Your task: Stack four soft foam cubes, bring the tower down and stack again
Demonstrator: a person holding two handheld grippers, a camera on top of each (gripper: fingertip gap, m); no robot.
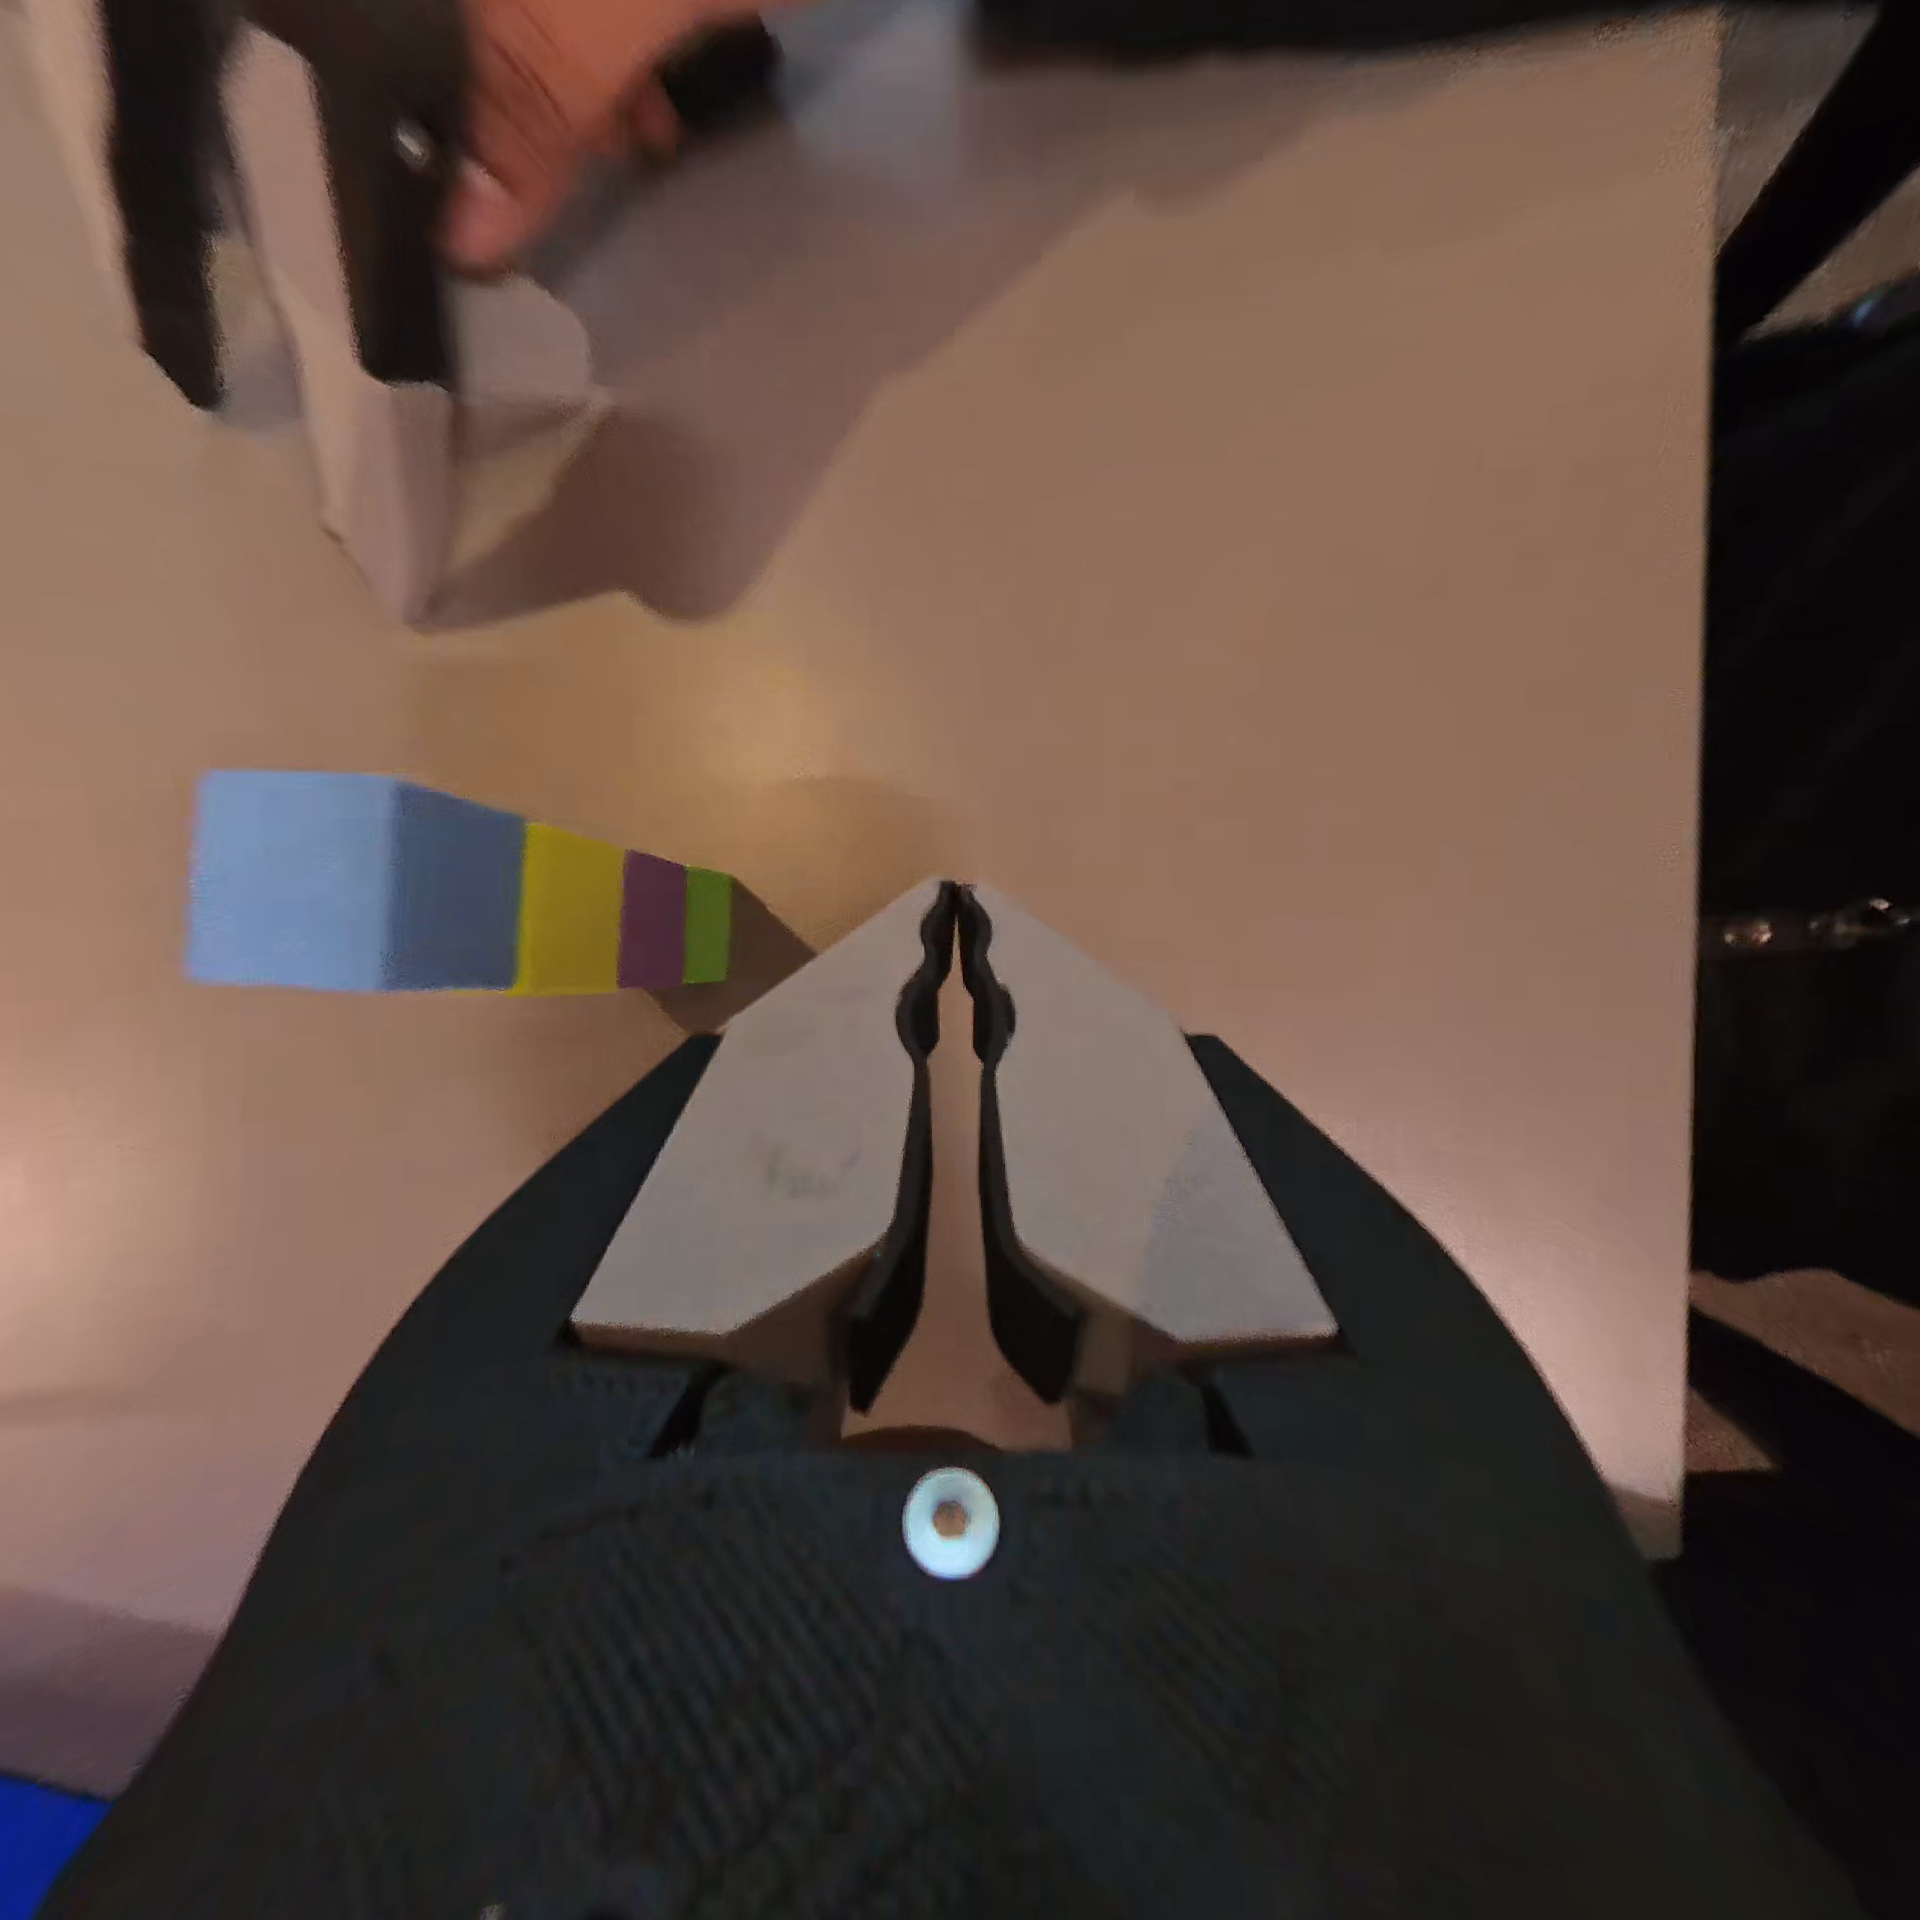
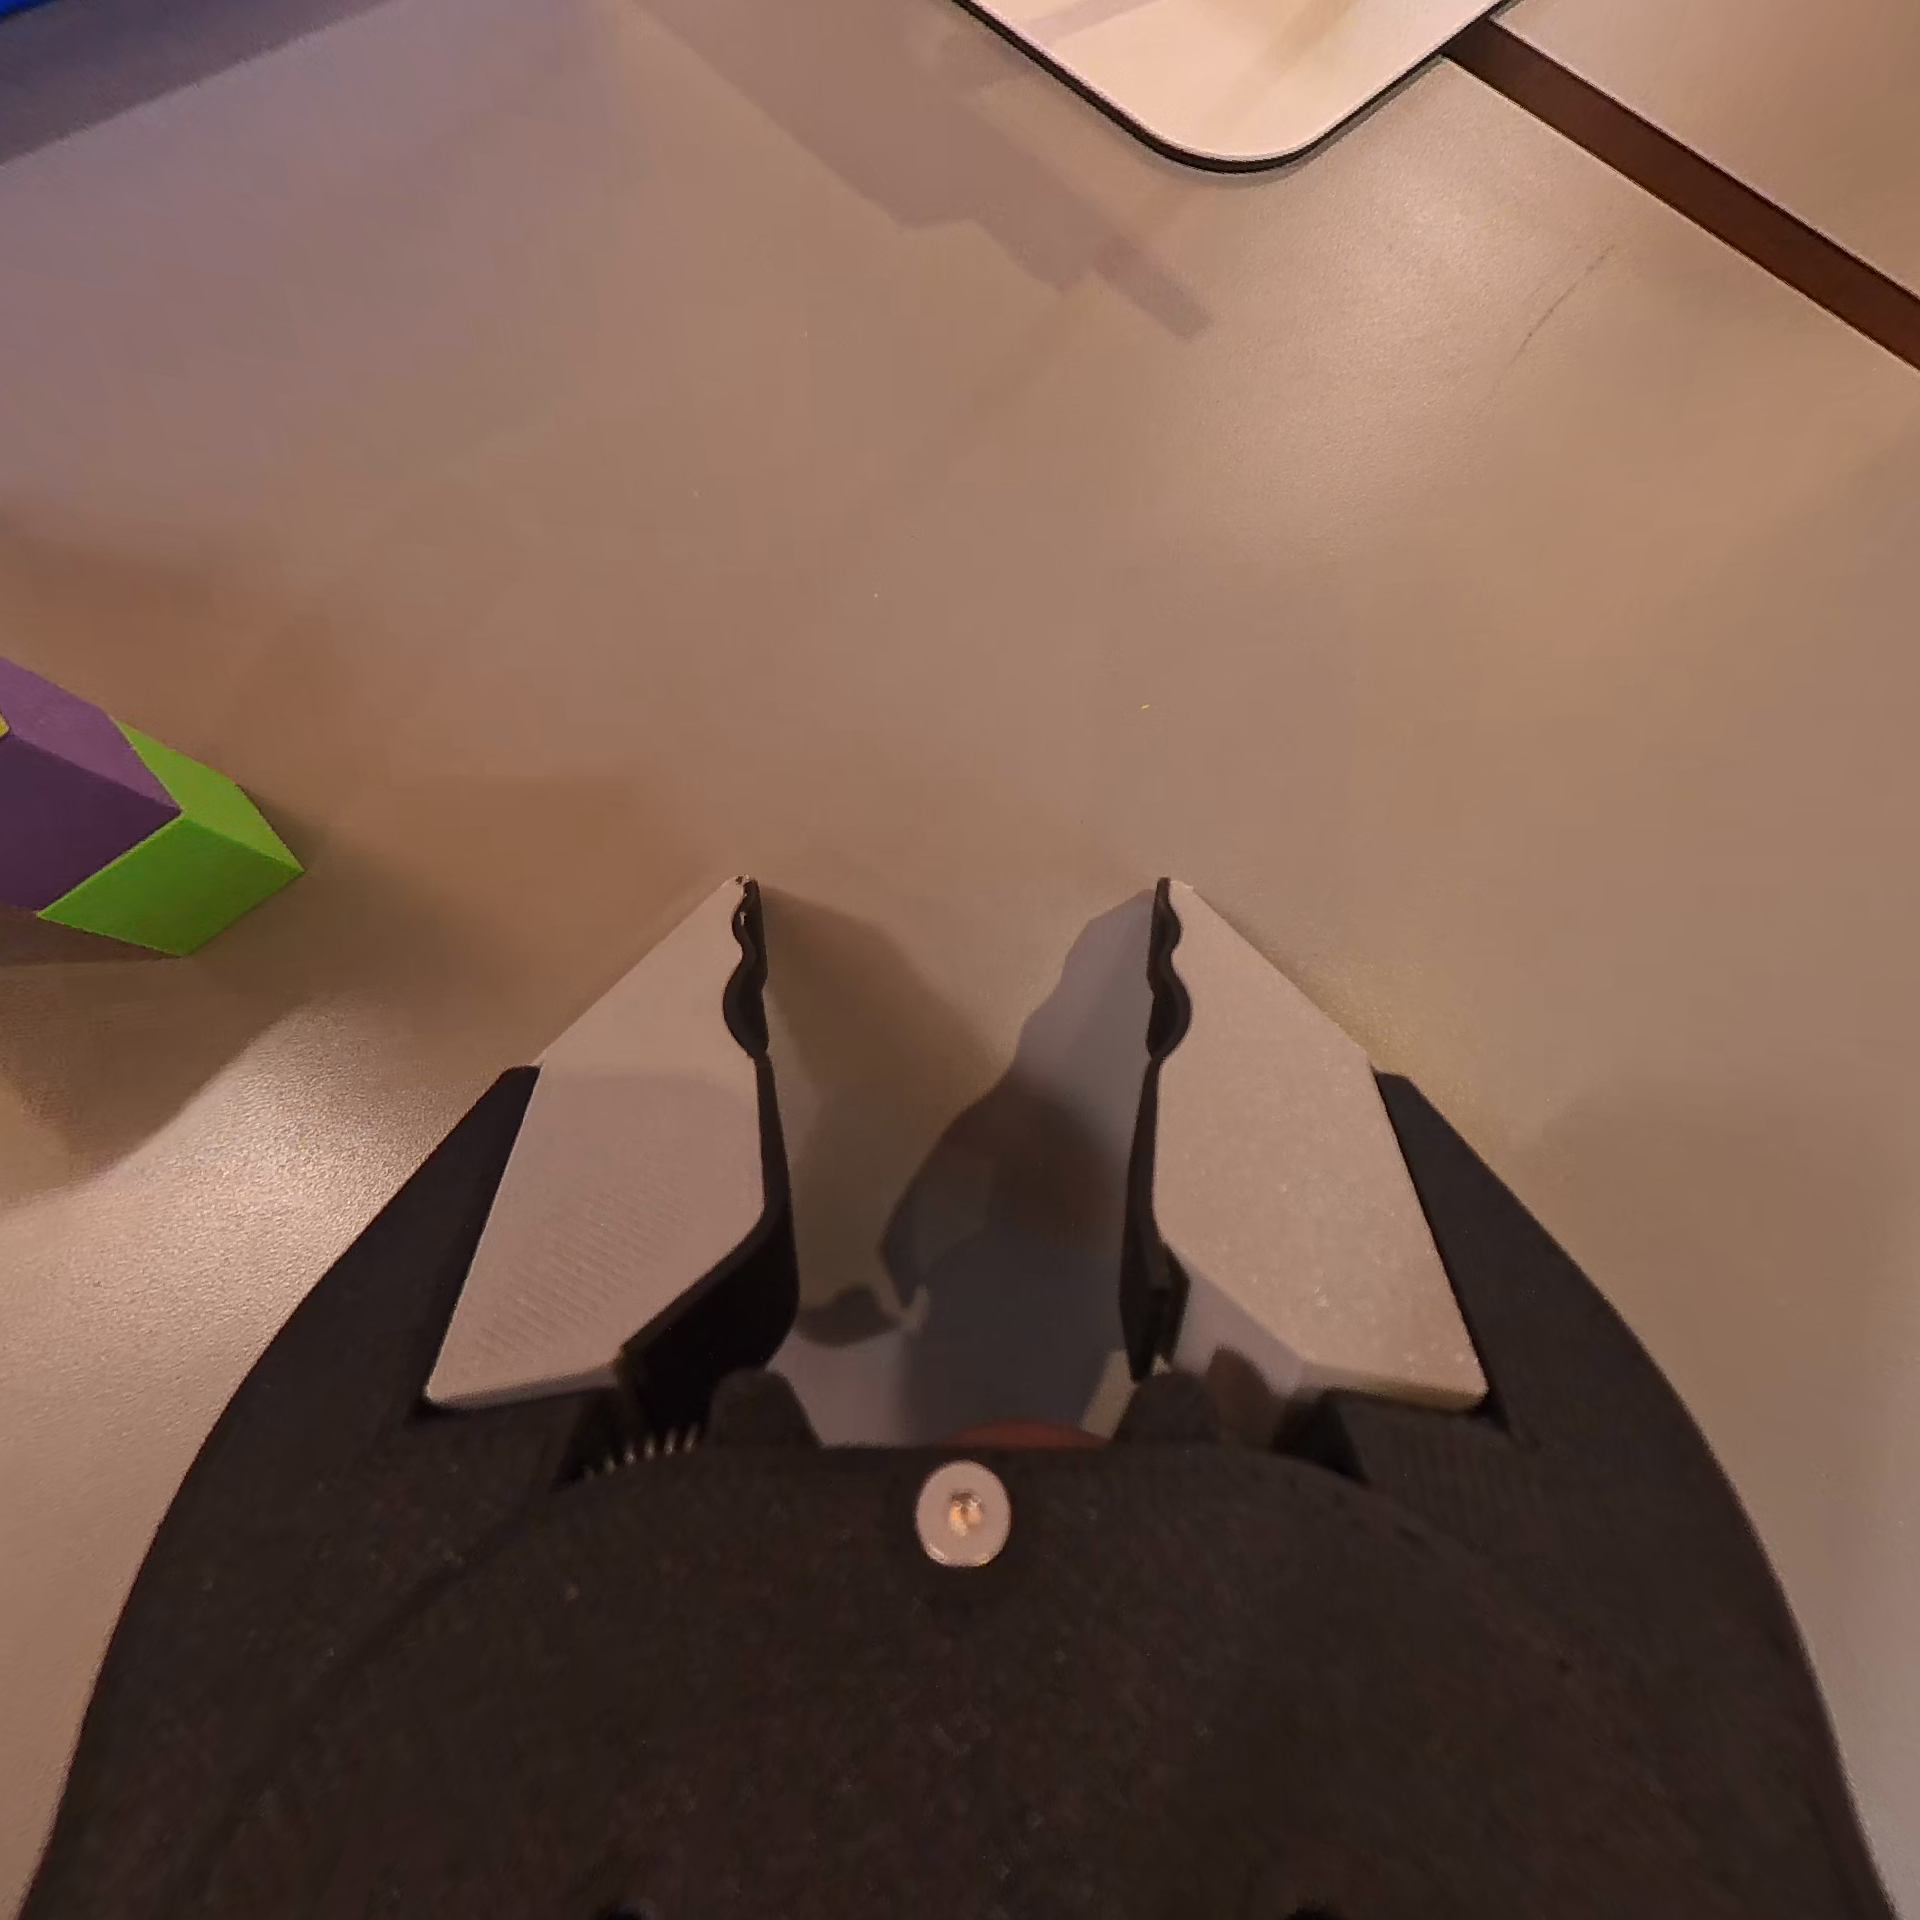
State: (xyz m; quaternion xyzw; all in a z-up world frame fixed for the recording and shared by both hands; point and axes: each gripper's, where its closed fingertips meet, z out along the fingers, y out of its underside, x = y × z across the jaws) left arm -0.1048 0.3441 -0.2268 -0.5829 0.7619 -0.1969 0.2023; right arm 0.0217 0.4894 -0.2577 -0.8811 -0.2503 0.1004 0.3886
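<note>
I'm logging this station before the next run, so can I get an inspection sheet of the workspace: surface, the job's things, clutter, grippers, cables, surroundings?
Surface: beige table, bare apart from the cubes.
Job's things: four foam cubes in one tower, seen from above; blue cube on top, then yellow cube, purple cube, green cube on the table.
Clutter: nothing seen.
Grippers: left gripper shut and empty, beside the tower; right gripper open and empty, clear of the tower, held by a hand.
Cables: nothing seen.
Surroundings: a second light tabletop across a dark gap; dark area past the table edge.
</note>
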